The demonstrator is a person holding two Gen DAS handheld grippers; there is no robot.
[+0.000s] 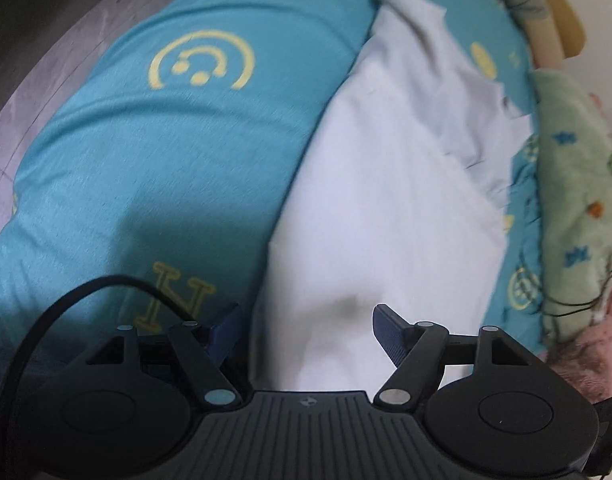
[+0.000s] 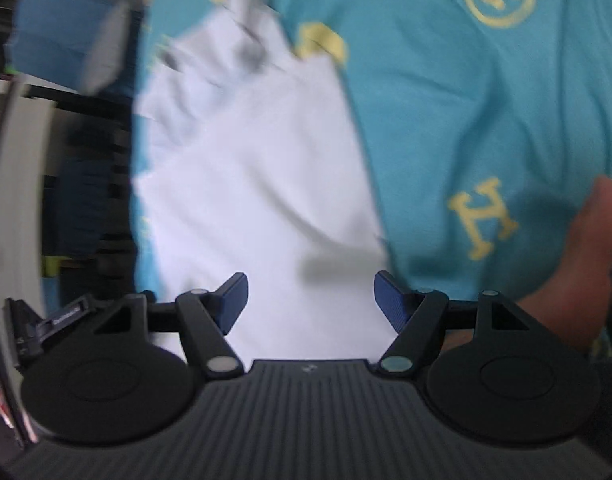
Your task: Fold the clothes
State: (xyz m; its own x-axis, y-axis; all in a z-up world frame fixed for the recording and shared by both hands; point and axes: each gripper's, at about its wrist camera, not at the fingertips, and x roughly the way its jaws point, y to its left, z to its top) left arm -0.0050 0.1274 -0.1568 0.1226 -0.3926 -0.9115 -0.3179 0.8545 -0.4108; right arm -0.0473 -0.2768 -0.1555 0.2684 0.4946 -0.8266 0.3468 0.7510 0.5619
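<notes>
A white garment (image 1: 389,200) lies stretched out on a teal bedsheet (image 1: 166,152) printed with yellow smileys and letters. Its far end is creased and bunched. My left gripper (image 1: 307,330) hovers open over the near end of the cloth, with nothing between its blue fingers (image 1: 387,332). In the right wrist view the same white garment (image 2: 258,176) runs away from the lens, blurred, with dark marks at its far end. My right gripper (image 2: 310,300) stands open above the near edge of the cloth and holds nothing.
A green patterned blanket (image 1: 577,200) and a pink fuzzy cloth (image 1: 585,360) lie along the bed's right side. Grey floor (image 1: 46,52) shows beyond the left edge. A person's hand (image 2: 581,256) rests on the sheet at right; a blue box (image 2: 62,28) and dark shelving sit at left.
</notes>
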